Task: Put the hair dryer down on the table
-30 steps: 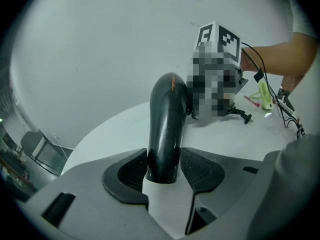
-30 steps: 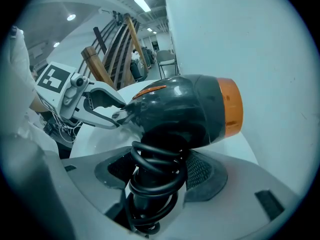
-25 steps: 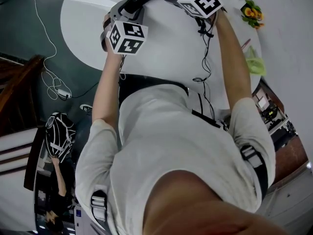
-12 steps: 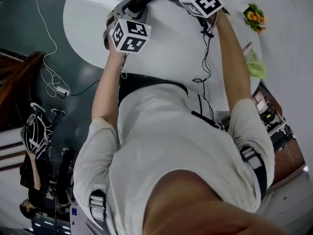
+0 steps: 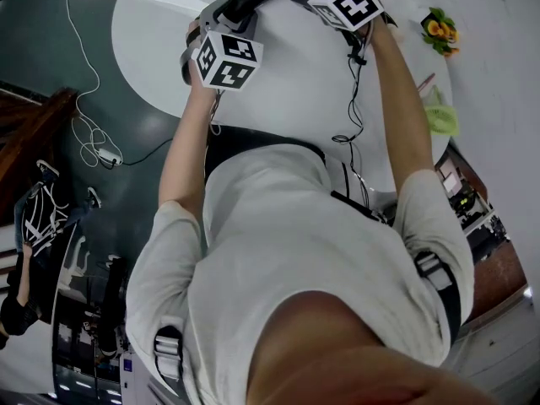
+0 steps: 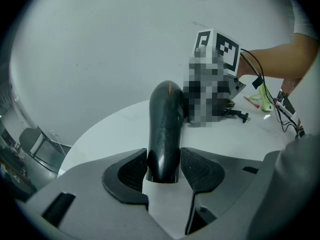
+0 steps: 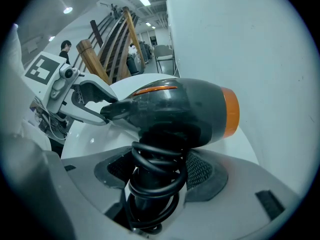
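The left tool (image 6: 164,170) was clamped on the barrel of the hair dryer (image 7: 185,116) and the right tool (image 7: 159,173) on its cord-wrapped handle (a two-point hold, likely for steadiness), poised above the white worktop (image 5: 287,87)

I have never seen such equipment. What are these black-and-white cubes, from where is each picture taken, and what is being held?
No robot here: a person holds a gripper in each hand. The cubes with square markers are parts of those grippers. The head view looks down from the person's head; the other two views come from cameras on the grippers, looking along their jaws. Both grippers hold one dark hair dryer over the white round table: the left gripper is shut on its narrow end, the right gripper on the handle, wound with its cord. Near the table's right edge lie yellow flowers and a green thing.
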`<state>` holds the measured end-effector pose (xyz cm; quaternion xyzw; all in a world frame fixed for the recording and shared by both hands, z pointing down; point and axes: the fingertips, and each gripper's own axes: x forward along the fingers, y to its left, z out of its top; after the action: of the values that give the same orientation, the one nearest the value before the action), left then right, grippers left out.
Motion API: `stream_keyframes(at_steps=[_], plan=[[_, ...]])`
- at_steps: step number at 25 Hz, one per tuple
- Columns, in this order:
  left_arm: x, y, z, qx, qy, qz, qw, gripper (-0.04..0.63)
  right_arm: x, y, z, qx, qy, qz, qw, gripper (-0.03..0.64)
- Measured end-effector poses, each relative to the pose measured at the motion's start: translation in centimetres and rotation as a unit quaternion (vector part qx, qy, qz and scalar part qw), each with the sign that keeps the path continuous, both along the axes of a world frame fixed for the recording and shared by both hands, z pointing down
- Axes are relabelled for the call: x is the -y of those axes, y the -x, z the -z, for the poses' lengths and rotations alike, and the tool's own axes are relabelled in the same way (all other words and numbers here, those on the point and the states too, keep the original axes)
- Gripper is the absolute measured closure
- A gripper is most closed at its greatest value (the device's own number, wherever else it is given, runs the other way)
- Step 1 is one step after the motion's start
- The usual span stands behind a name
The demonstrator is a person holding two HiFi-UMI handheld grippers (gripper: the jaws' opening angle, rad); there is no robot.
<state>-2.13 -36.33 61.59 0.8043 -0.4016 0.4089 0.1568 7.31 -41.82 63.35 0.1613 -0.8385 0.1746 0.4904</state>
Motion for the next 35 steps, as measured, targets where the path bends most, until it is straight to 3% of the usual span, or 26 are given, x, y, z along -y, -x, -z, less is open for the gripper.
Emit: stream_keyframes(at_steps=[15, 27, 35], plan=[[-0.01, 0.0, -0.11, -0.002, -0.001, 0.005, 1.0, 0.373, 0.08, -0.06, -0.35, -0.012, -0.013, -0.008, 1.0, 0.328], [-0.05, -0.14, -0.36, -0.004, -0.012, 0.014, 0.9998, 0.371, 0.53, -0.16, -0.57, -0.036, -0.127, -0.037, 0.991, 0.309], [-0.1, 0.17, -0.72, -0.003, -0.009, 0.016, 0.9998, 0.36, 0.51, -0.47, 0.3, -0.023, -0.169, -0.075, 0.983, 0.304]])
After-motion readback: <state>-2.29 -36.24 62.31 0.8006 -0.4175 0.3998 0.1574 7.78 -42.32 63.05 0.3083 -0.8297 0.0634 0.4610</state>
